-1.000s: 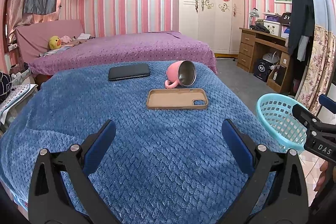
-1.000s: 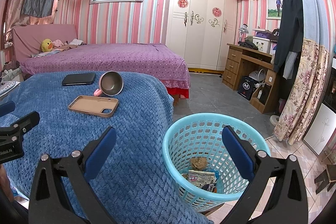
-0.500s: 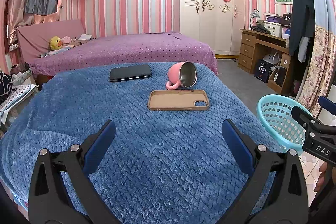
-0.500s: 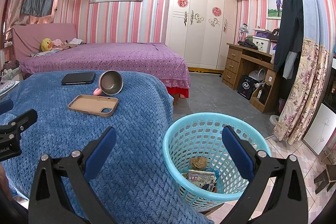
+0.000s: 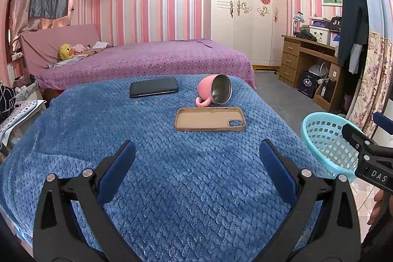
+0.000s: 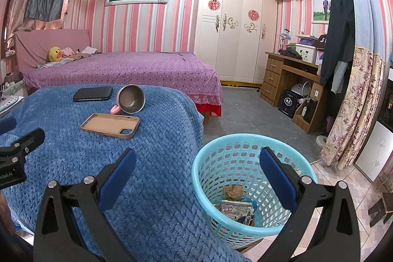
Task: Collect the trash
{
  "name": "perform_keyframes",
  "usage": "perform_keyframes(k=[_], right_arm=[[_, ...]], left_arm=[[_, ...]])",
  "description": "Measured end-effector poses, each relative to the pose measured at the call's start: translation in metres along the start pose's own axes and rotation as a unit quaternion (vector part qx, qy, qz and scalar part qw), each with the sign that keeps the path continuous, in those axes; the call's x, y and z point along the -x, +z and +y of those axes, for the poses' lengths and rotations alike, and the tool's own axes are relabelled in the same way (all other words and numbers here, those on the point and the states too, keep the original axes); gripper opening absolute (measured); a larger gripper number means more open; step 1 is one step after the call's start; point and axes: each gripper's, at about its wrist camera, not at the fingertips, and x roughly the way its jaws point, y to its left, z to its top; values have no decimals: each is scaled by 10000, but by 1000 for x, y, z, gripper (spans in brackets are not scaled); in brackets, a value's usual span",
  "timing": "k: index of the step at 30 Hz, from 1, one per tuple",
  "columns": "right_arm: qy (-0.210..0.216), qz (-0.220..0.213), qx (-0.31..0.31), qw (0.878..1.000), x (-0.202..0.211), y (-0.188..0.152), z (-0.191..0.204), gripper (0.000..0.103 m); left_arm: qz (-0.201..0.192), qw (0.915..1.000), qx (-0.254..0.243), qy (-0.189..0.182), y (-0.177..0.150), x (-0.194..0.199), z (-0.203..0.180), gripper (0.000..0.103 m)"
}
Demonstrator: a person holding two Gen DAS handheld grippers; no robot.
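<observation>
A light blue plastic basket stands on the floor at the right of the blue-blanket table. A brown crumpled wad and a printed snack wrapper lie in its bottom. My right gripper is open and empty, hovering over the basket's near left rim. My left gripper is open and empty above the blanket's front. The basket also shows in the left wrist view, with the right gripper's body in front of it.
On the blanket lie a tan phone case, a tipped pink mug and a black phone. A purple bed is behind. A wooden desk and floral curtain are at the right.
Both grippers have stayed open and empty. The left view has drifted slightly, so the blanket items sit a little lower and to the right. The basket contents have not changed.
</observation>
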Motion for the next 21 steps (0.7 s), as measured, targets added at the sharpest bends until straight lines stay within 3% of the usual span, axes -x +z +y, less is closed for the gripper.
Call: perform_keyframes(k=[21], right_arm=[[-37,-95,37,9999,0,0,5,98]], left_arm=[[-85,9999,94,6,3,4,5,98]])
